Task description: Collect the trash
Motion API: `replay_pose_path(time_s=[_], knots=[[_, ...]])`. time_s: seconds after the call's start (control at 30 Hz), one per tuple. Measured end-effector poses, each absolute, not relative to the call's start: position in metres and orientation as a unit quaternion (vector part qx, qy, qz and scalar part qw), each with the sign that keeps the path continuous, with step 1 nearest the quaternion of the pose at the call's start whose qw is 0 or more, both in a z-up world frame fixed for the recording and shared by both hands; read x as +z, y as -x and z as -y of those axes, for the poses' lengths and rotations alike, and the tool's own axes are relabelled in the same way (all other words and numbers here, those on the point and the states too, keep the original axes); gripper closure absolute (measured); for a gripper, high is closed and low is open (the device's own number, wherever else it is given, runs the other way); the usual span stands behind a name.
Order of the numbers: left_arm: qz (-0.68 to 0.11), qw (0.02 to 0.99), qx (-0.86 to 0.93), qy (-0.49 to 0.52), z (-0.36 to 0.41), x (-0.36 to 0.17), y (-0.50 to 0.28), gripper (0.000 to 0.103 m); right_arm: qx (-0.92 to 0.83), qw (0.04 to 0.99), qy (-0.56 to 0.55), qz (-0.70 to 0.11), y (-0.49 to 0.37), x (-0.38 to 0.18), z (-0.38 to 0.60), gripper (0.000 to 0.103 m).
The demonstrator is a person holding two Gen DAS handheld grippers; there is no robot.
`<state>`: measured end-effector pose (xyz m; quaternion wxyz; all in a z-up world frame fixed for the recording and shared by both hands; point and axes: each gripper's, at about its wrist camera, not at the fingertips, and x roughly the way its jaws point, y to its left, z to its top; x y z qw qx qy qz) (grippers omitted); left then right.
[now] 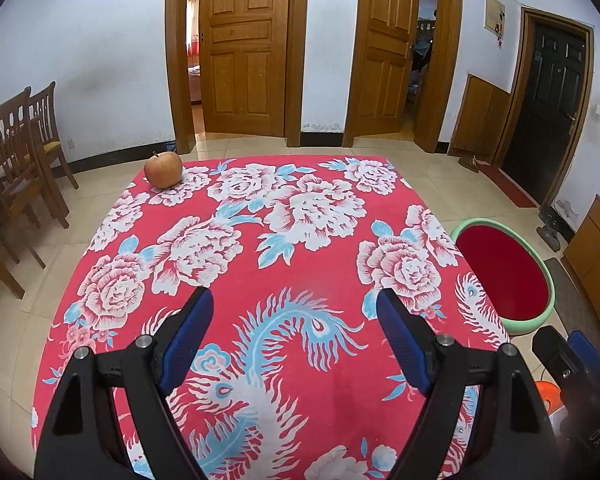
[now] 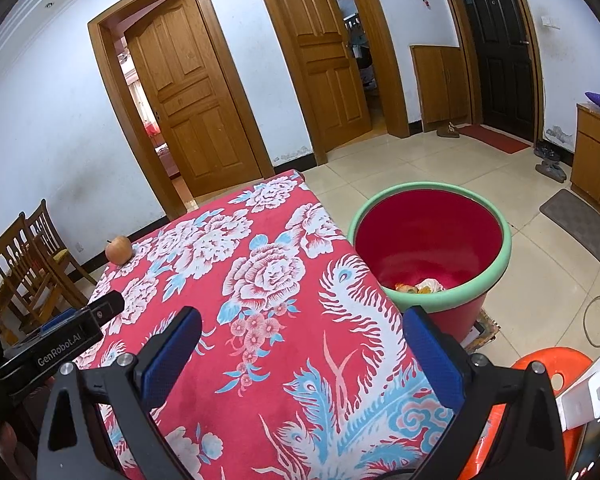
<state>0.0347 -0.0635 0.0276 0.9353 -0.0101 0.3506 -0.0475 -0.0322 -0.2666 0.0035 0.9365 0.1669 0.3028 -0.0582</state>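
Right wrist view: my right gripper (image 2: 300, 344) stands apart, empty, over the floral tablecloth (image 2: 260, 360). Beside the table, the red bucket (image 2: 496, 236) holds trash (image 2: 420, 286), partly hidden by its rim. My left gripper (image 1: 296, 320) also stands apart, empty. Farthest, an apple (image 1: 163, 169) sits at the cloth's corner.

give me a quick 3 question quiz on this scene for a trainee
1. True or false: the apple lies in the bucket.
2. The left gripper is: A open and empty, B shut on the apple, C shut on the cloth.
3. On which side of the table does the bucket stand, seen from the right wrist?

Key: 1 false, it sits on the table's far corner. 2 A. 3 The right side, on the floor, with scraps inside.
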Motion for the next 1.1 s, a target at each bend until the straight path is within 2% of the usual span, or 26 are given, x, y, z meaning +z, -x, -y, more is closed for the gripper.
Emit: replay_pose_path(time_s=[1.1], knots=[[-0.349,0.936,-0.047,0.010,0.0647,0.0313,-0.0304,0.020,-0.057,0.937,-0.168,-0.300,0.0337,0.0034,0.2685,0.001]])
